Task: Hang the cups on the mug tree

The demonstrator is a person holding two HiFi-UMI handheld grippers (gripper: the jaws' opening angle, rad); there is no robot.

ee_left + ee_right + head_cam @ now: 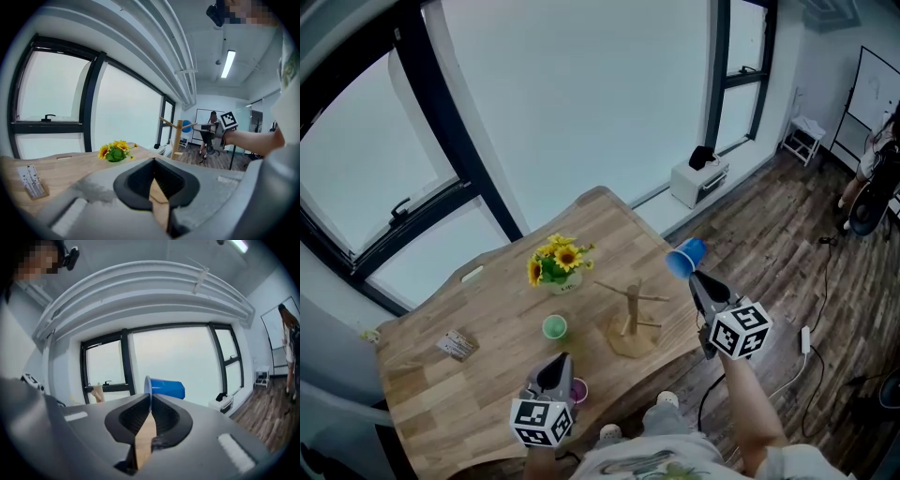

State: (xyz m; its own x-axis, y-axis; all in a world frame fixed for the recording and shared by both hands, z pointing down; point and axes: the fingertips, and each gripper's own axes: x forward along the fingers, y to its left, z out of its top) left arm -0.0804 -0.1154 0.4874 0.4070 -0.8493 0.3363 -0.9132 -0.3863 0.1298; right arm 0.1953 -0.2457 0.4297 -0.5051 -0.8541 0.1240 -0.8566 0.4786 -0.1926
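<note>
Left gripper (153, 161): jaws together, nothing between them.
Purple cup (579, 390): just beside it, half hidden.
Green cup (554, 327): upright on the table (487, 309).
Vase (563, 280): holds sunflowers (555, 260).
Mug tree (632, 319): stands right of the green cup.
Blue cup (684, 257): on its side in the air right of the tree, rim clamped by the right gripper (695, 277).
Room: wooden tabletop, large windows (581, 94), plank floor (787, 244).

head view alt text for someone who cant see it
Seen from above, the right gripper holds a blue cup by its rim in the air near a bare wooden mug tree on a wooden table. The left gripper, shut and empty, hovers by a purple cup; a green cup and sunflowers stand nearby.
</note>
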